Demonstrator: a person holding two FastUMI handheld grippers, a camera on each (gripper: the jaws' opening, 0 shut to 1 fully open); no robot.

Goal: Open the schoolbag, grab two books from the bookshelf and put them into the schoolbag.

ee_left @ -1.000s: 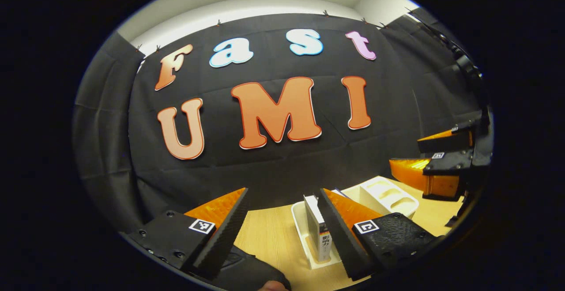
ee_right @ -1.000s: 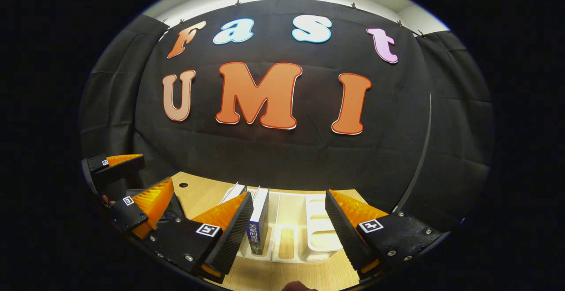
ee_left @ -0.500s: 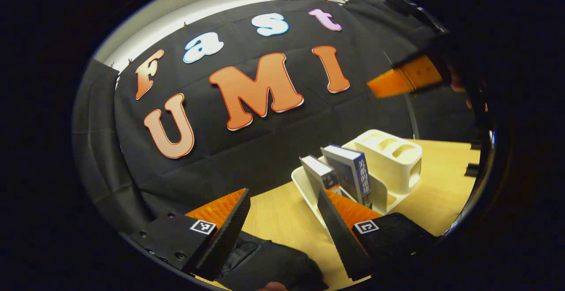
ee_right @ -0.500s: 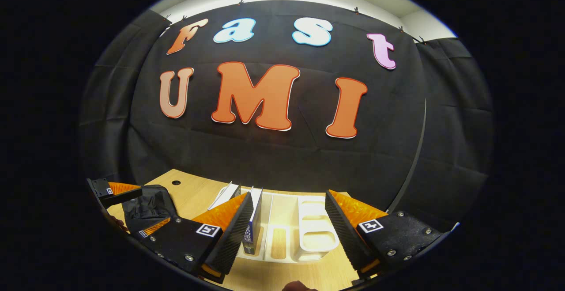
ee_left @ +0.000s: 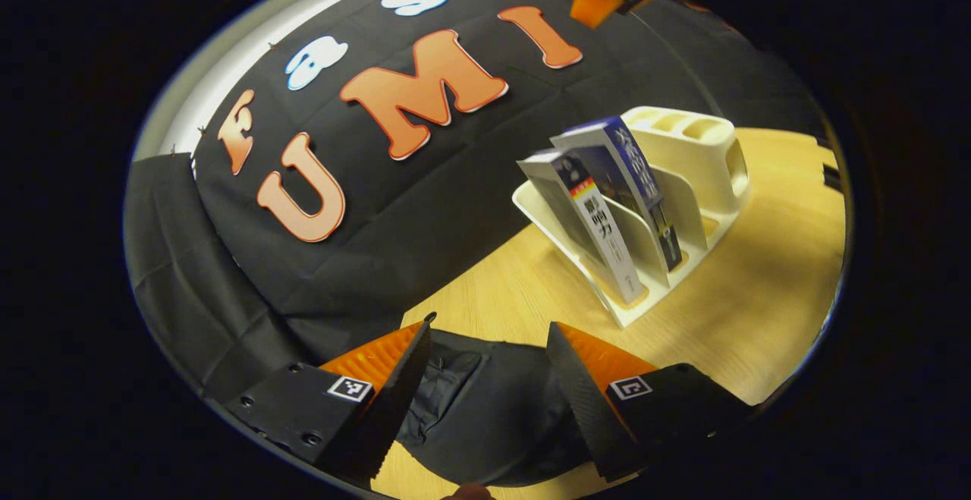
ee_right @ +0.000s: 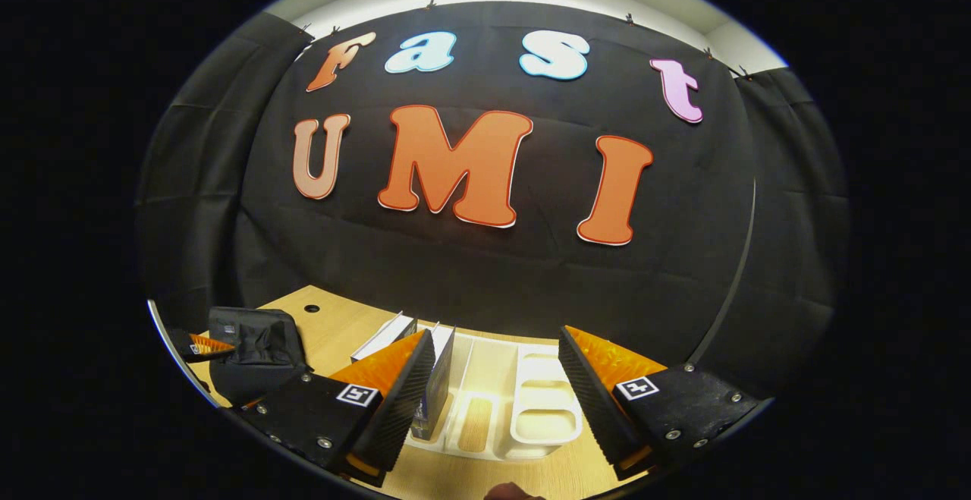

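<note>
Wooden table (ee_left: 758,272), two books (ee_left: 599,219) with unreadable spine lettering in bookshelf (ee_left: 705,158).

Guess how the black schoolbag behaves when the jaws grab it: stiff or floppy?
Probably floppy: the schoolbag lies slumped and creased on the table, so it will likely sag and bunch. It looks flat and near empty, so likely light; it may slide on the smooth wood unless the left gripper pins it.

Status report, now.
Both grippers open, empty. Left gripper over black schoolbag. Two books in white bookshelf. Nothing blocking.
</note>
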